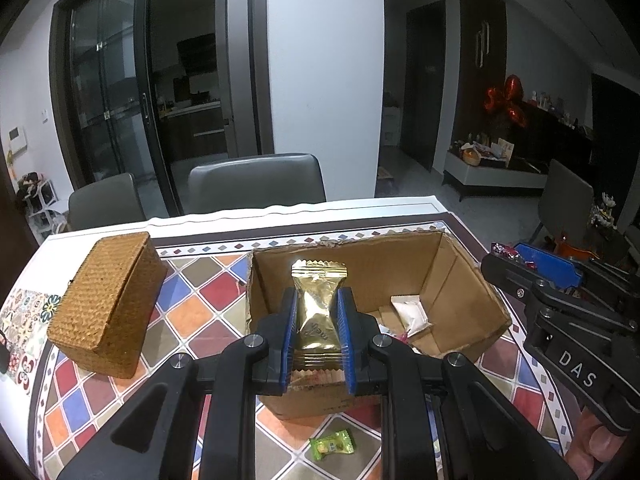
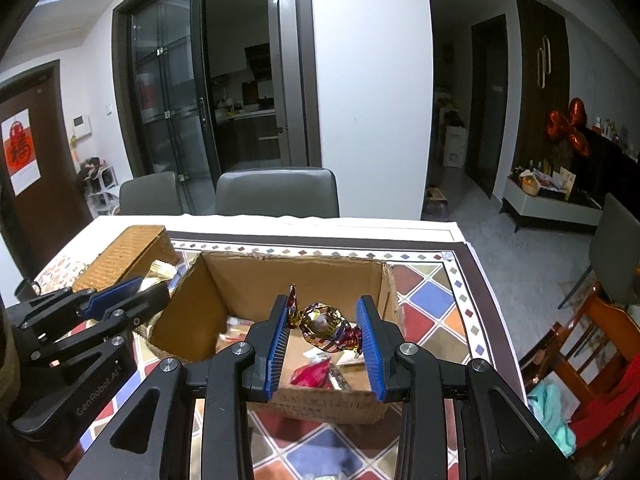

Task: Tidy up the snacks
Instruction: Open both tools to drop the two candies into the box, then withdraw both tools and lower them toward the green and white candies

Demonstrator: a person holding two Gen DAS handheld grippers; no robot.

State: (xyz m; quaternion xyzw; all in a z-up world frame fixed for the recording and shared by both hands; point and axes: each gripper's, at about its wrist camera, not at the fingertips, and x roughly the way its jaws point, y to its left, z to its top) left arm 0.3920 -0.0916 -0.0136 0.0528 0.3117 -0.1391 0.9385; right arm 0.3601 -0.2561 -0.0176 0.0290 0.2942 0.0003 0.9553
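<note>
Left tool point(image 1: 318, 320) is clamped on a gold snack packet point(image 1: 318, 308), held upright over the open cardboard box point(image 1: 472, 280) near the table's far edge. Right tool point(image 2: 325, 330) is part open w/ a foil-wrapped candy point(image 2: 326, 326) caught between its pads by the twisted ends — also above the box. Inside: a white sachet point(image 1: 412, 314) & a red packet point(image 2: 312, 374). Green candy point(image 1: 333, 445) lies on the table point(image 1: 192, 312) by the box's near side; wicker box point(image 1: 108, 304) sits toward the left edge.

Dim indoor lighting with dark doorways behind. Both fisheye views curve strongly at the edges, corners vignetted black. Foreground stays fairly sharp; glare glints off the gold snack wrapper point(image 1: 318, 312).
</note>
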